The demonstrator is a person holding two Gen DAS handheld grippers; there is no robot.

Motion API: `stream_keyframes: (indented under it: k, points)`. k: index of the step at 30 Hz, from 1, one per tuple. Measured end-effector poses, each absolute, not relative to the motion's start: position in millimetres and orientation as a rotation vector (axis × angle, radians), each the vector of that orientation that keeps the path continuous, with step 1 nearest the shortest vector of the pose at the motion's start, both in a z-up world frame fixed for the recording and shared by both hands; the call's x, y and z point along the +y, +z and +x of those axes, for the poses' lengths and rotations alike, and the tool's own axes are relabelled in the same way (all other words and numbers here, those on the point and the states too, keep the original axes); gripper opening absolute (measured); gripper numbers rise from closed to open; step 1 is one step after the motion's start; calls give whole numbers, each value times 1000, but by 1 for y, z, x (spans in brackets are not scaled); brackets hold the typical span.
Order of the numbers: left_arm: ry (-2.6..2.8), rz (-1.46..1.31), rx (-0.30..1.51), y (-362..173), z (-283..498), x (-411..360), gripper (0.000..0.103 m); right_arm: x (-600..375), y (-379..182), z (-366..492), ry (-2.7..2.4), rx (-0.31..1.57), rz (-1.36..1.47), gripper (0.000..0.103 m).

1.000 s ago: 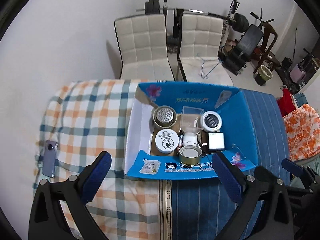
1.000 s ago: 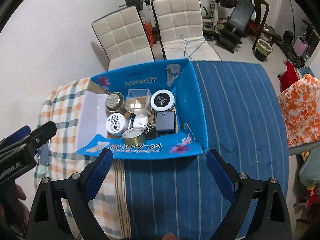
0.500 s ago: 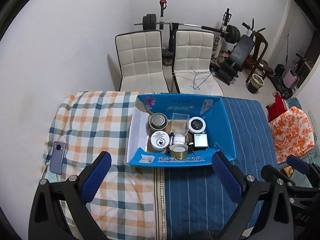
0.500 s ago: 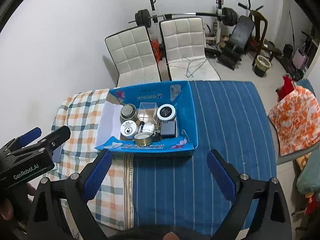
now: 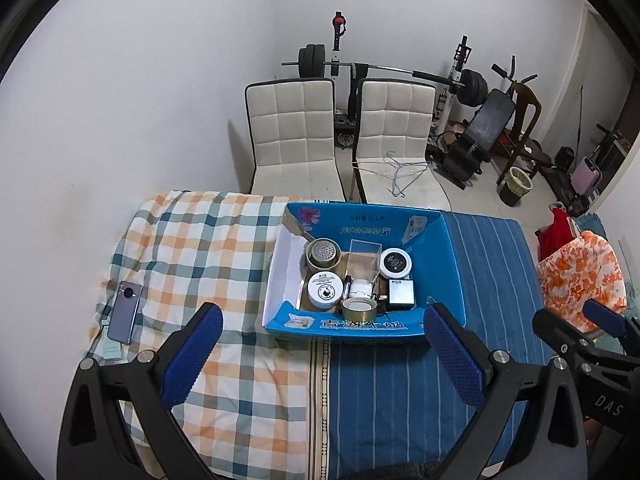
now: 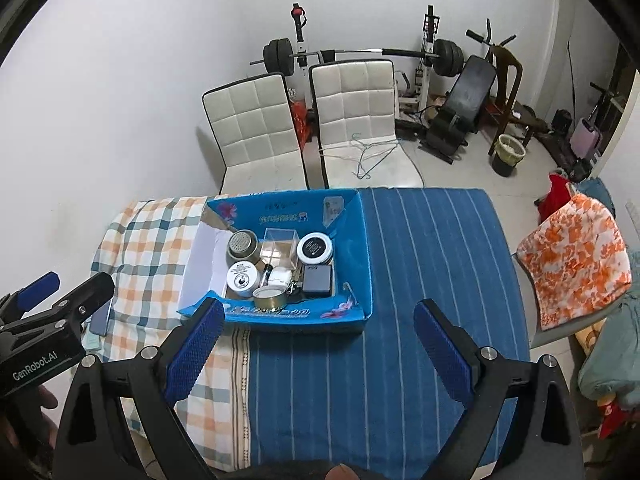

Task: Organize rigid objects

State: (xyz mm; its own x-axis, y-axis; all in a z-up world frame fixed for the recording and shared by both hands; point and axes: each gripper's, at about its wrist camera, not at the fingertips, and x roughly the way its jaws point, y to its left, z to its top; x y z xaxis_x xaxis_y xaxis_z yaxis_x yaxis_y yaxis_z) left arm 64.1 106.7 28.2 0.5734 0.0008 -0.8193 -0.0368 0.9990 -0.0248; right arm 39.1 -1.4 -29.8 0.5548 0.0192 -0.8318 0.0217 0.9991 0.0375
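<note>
Blue cardboard box (image 5: pixel 448 256) is the landmark. Well left of it, a purple phone (image 5: pixel 125 312) lies on the checked cloth of the table (image 5: pixel 208 248). Left claw (image 5: pixel 320 354) gapes wide, holds nothing. Inside the box: 2 white jars (image 5: pixel 325 290), metal tin (image 5: pixel 322 254), clear case (image 5: pixel 363 254), tape roll (image 5: pixel 358 309), dark box (image 5: pixel 401 294). Right claw (image 6: pixel 318 350) likewise wide, empty. Both have pulled up and back from the box since 1 s ago, so sorting looks finished; only the phone remains outside.
</note>
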Motion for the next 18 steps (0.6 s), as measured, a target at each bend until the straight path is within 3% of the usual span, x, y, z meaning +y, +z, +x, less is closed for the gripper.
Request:
stream_keyframes:
  k: [18]
  points:
    - [37,-41,968,27,64,107,103,-8,-28,44,-24,971,23,98]
